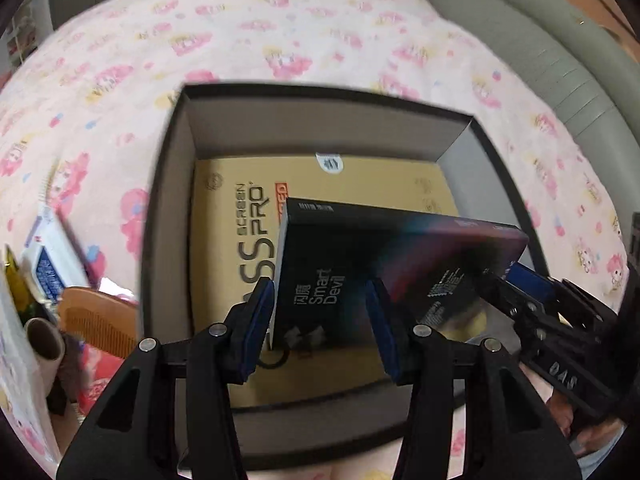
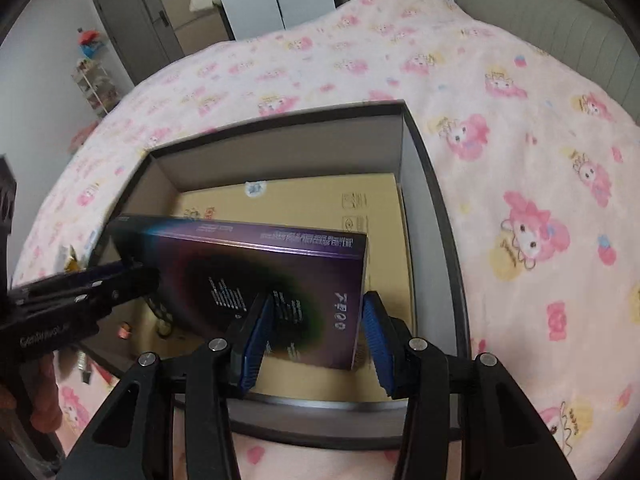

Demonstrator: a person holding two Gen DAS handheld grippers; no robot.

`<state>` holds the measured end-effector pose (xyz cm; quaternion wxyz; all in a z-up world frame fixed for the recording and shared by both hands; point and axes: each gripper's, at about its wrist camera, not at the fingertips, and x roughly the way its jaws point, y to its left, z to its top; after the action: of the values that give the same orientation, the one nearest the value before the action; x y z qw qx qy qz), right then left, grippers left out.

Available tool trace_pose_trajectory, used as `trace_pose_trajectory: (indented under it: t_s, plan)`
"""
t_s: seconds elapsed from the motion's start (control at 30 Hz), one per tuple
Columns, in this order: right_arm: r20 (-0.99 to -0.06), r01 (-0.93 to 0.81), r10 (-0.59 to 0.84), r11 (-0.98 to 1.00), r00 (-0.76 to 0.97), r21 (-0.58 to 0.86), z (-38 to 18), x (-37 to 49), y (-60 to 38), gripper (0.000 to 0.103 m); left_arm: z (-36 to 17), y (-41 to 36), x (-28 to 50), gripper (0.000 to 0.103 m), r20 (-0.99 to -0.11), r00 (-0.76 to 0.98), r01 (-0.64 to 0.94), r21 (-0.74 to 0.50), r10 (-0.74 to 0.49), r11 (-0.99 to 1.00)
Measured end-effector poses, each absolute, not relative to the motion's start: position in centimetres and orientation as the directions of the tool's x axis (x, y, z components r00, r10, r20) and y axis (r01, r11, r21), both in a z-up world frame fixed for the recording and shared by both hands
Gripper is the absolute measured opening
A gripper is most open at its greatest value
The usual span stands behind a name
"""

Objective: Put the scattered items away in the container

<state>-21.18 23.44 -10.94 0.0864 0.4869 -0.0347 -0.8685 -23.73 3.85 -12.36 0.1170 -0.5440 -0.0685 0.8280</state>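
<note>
A bed [image 2: 500, 128] with a pink cartoon-print blanket fills both views, and an open dark-walled storage box [image 2: 436, 208] sits on it. Above the box's opening hangs the task's thing, a flat dark purple product box [image 2: 256, 280] printed "Smart Devil", carried between both grippers.

Its long axis runs side to side across the container, tilted, with one end toward each hand. The left hand-held gripper [image 1: 324, 320] pinches the end with the brand lettering; its blue pads [image 1: 262, 320] sit against the two faces of the carton. The right hand-held gripper [image 2: 316, 336] straddles the opposite end in the same way, its pads closed on the carton. Neither hand is clearly nearer; they share the load from either end.

Directly below lies a tan cardboard "Screen Pro" package [image 1: 228, 216], flat on the container's floor. The carton looks not yet set down, so lowering it level onto that package seems the likely next step.

Outside the box, on the left, a wooden comb [image 1: 100, 320], a cardboard tube [image 1: 44, 338] and a small blue-and-white box [image 1: 52, 260] lie scattered on the blanket.
</note>
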Motion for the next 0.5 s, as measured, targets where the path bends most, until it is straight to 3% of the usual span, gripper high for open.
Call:
trace_pose_trajectory:
  t_s: [0.17, 0.2, 0.3, 0.5]
  plan:
    - [-0.861, 0.123, -0.103, -0.991, -0.498, 0.048, -11.6, -21.5, 22.7, 0.041, -13.9, 4.2, -25.1, 0.048, -0.910, -0.318, -0.118, -0.240, 0.266, -0.963]
    - [-0.864, 0.125, -0.092, -0.992, -0.494, 0.034, -11.6, -21.7, 22.6, 0.041, -14.0, 4.0, -25.2, 0.044, -0.913, -0.309, -0.113, -0.245, 0.268, -0.963]
    - [-0.863, 0.140, -0.108, -0.989, -0.494, 0.044, -11.2, -21.7, 22.7, 0.041, -13.5, 2.8, -24.7, 0.043, -0.914, -0.303, -0.095, -0.253, 0.270, -0.963]
    - [-0.856, 0.176, -0.121, -0.984, -0.502, 0.036, -10.5, -21.7, 22.5, 0.041, -12.1, 3.1, -22.5, 0.040, -0.956, -0.185, -0.208, -0.189, 0.229, -0.960]
